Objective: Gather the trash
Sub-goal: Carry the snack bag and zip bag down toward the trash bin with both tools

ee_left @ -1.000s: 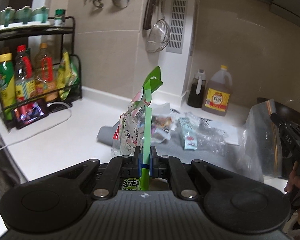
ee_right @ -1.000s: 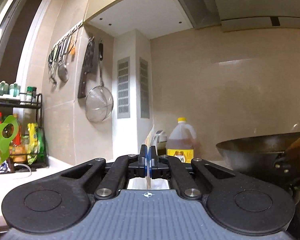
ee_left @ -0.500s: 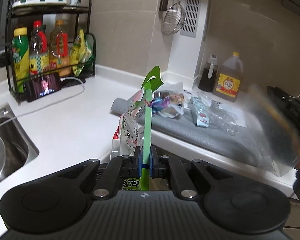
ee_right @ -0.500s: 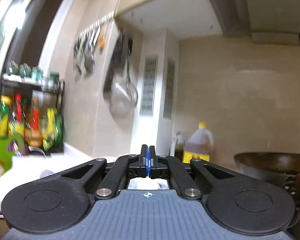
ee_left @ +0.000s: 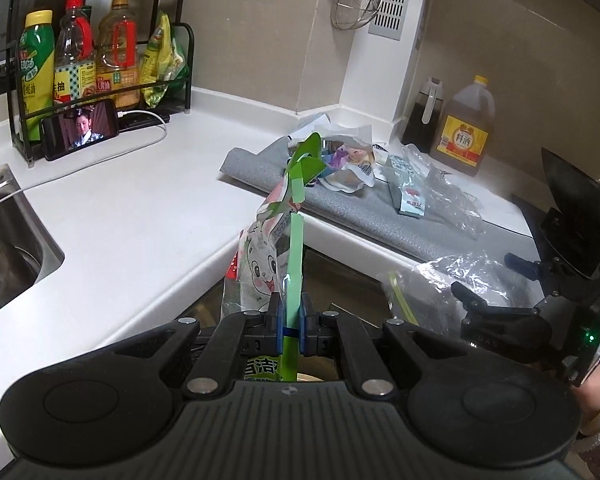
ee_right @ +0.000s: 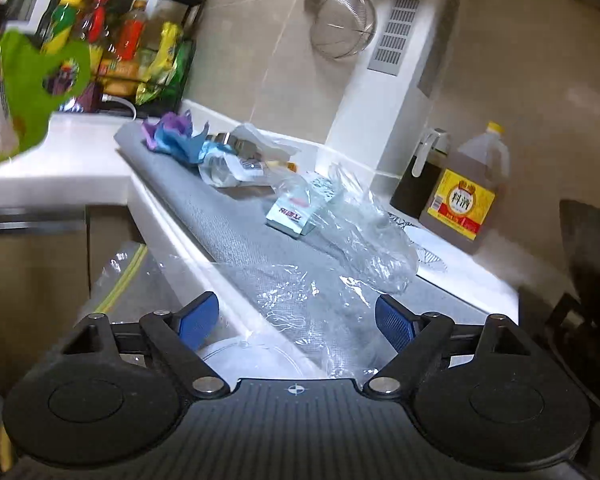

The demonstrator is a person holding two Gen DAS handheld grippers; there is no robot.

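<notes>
My left gripper (ee_left: pixel 291 322) is shut on the green handle strip of a rabbit-print plastic bag (ee_left: pixel 260 264), held off the counter's front edge; the handle shows in the right wrist view (ee_right: pixel 36 80). My right gripper (ee_right: pixel 296 320) is open, with a clear zip bag (ee_right: pixel 292 300) loose between its fingers; it shows in the left wrist view (ee_left: pixel 484 280), with the zip bag (ee_left: pixel 440 284) below it. Trash lies on a grey mat (ee_right: pixel 236 232): crumpled purple-blue wrapper (ee_right: pixel 172 138), small carton (ee_right: pixel 290 216), clear plastic (ee_right: pixel 364 244).
A cooking wine jug (ee_right: pixel 466 196) and dark bottle (ee_right: pixel 418 178) stand at the back wall. A black wok (ee_left: pixel 576 216) is at right. A bottle rack (ee_left: pixel 96 64), a phone (ee_left: pixel 80 130) and a sink (ee_left: pixel 4 248) lie left.
Both grippers have pulled back and down from the counter. My right gripper has opened and let go of the clear zip bag. My left still holds the green handle.
</notes>
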